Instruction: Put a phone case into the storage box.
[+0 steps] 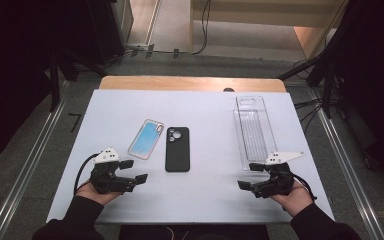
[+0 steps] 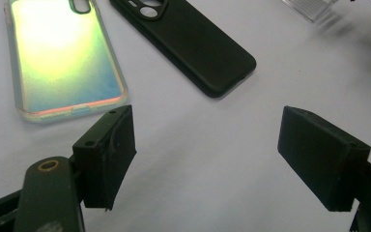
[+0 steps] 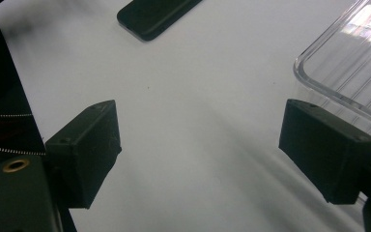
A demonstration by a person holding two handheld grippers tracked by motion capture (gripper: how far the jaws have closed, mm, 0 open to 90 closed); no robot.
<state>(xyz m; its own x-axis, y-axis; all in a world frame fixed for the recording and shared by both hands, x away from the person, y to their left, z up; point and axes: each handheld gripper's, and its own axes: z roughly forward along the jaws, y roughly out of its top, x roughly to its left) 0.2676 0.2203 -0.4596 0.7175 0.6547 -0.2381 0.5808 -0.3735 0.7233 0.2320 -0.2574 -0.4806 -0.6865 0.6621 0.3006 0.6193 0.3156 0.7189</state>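
Two phone cases lie side by side mid-table: an iridescent blue-green one (image 1: 145, 138) (image 2: 63, 58) and a black one (image 1: 177, 148) (image 2: 193, 43) (image 3: 154, 17) to its right. A clear plastic tray (image 1: 254, 131) (image 3: 352, 67) lies at the right. My left gripper (image 1: 134, 171) (image 2: 205, 159) rests near the front left, jaws open over bare table just short of the iridescent case. My right gripper (image 1: 250, 176) (image 3: 200, 154) rests at the front right, open with nothing between its jaws, beside the tray's near end.
A white sheet (image 1: 205, 170) covers the table; a wooden edge (image 1: 190, 82) shows at the back. Dark stands and cables line the floor on both sides. The person's dark-sleeved forearms come in at the bottom corners.
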